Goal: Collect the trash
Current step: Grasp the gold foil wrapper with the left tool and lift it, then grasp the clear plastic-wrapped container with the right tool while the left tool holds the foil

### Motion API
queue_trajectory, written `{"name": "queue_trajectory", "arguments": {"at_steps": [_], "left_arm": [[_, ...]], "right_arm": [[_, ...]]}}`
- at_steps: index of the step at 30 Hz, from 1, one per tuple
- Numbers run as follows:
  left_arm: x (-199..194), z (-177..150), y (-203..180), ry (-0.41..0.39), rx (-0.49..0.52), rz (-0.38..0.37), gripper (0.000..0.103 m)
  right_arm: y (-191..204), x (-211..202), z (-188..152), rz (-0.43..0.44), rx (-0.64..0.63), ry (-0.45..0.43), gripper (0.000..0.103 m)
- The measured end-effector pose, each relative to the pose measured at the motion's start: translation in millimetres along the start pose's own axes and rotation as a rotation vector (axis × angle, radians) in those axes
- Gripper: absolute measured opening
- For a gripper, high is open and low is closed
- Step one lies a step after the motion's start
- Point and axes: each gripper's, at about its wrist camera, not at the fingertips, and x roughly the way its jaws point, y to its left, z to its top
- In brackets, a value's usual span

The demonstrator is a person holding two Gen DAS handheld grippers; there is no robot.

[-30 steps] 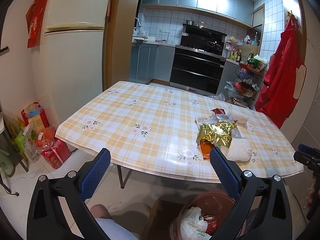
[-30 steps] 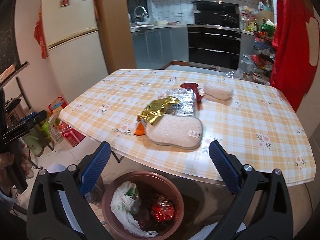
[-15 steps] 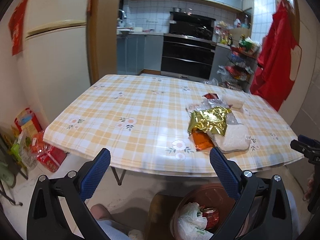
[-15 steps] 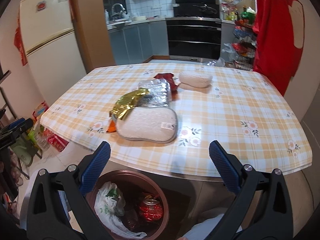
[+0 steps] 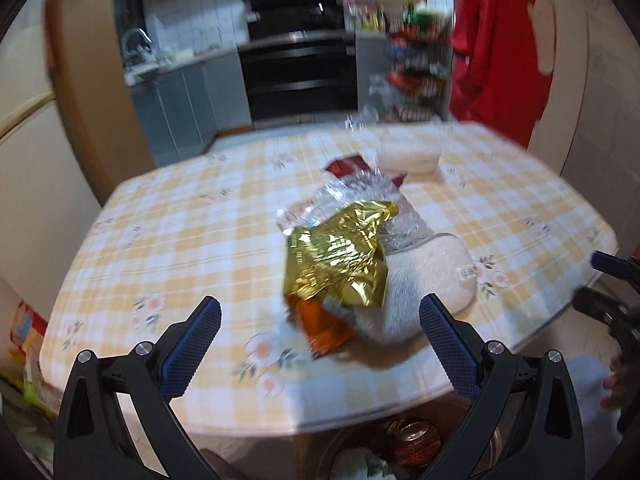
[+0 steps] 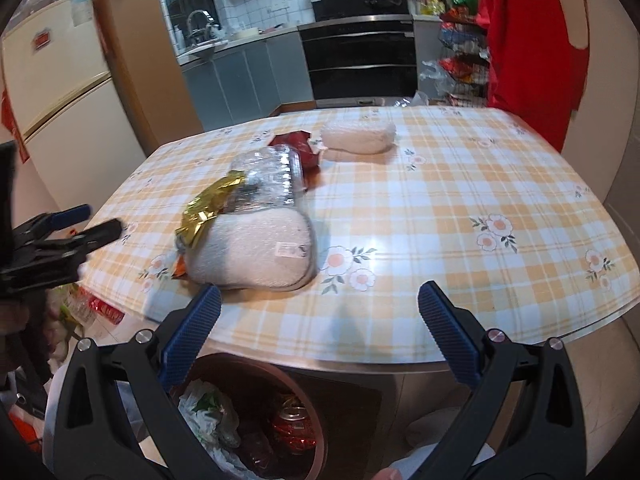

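A crumpled gold foil wrapper [image 5: 340, 260] lies on the checked tablecloth [image 5: 180, 240], over an orange packet [image 5: 324, 324] and a white fluffy slipper [image 5: 424, 280]. Behind them are a clear plastic wrapper [image 5: 352, 192] and a red packet [image 5: 346, 165]. My left gripper [image 5: 320, 324] is open, low at the table's near edge, just short of the gold wrapper. My right gripper [image 6: 320, 312] is open over the near edge, right of the slipper [image 6: 252, 248]. A brown bin [image 6: 256, 420] under the table holds a red can [image 6: 292, 424] and a plastic bag [image 6: 208, 412].
A second white slipper [image 6: 360, 136] lies further back on the table. A fridge [image 6: 60, 92] stands at the left, an oven [image 6: 356, 64] and cabinets behind, a red garment [image 6: 528, 40] hangs at the right. Bags [image 5: 24, 336] sit on the floor at the left.
Both grippers have moved forward towards the table and the pile. The left one has swung right, so the gold wrapper now lies between its open fingers' line.
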Motion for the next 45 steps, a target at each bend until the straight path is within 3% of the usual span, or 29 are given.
{"name": "queue_trajectory", "arguments": {"at_steps": [5,8,17,18,19,20,21,24,27,34,39,45], "left_arm": [[63.2,27.5,-18.6,0.104,0.047,0.01,0.097],[93.9,40.4,-22.6,0.127,0.069,0.079,0.097],[144.4,49.1,-23.5,0.232,0.086,0.097,0.097],[143.5,49.4,-21.5,0.226,0.074,0.084,0.09],[141.4,49.7,-19.6,0.224,0.06,0.067,0.074],[138.8,50.3,-17.0,0.224,0.041,0.037,0.065],[135.8,50.9,-12.6,0.23,0.018,0.016,0.048],[119.2,54.1,-1.7,0.184,-0.003,0.011,0.028],[100.2,59.7,16.2,0.141,-0.043,-0.019,0.023],[60.0,60.8,68.6,0.05,-0.168,-0.045,0.021],[31.6,43.1,107.5,-0.014,-0.288,-0.066,0.021],[9.9,16.4,130.0,-0.06,-0.346,-0.073,0.021]], "right_arm": [[-18.3,15.9,5.5,-0.016,0.041,0.013,0.097],[-26.1,26.8,8.5,0.026,0.041,0.046,0.097],[-31.3,50.4,9.8,0.013,0.03,0.093,0.097],[-30.2,52.4,9.8,0.013,0.028,0.099,0.097],[-29.1,53.6,9.6,0.015,0.026,0.103,0.097],[-28.7,54.4,9.4,0.019,0.024,0.107,0.097],[-27.8,55.1,9.2,0.025,0.022,0.111,0.097],[-26.2,58.3,9.4,0.032,0.016,0.12,0.097],[-22.7,59.9,10.1,0.037,0.007,0.124,0.097],[-6.7,65.1,19.1,0.048,-0.019,0.13,0.097],[12.5,74.4,37.5,0.054,-0.078,0.14,0.097],[43.3,115.2,76.3,0.121,-0.114,0.19,0.097]]}}
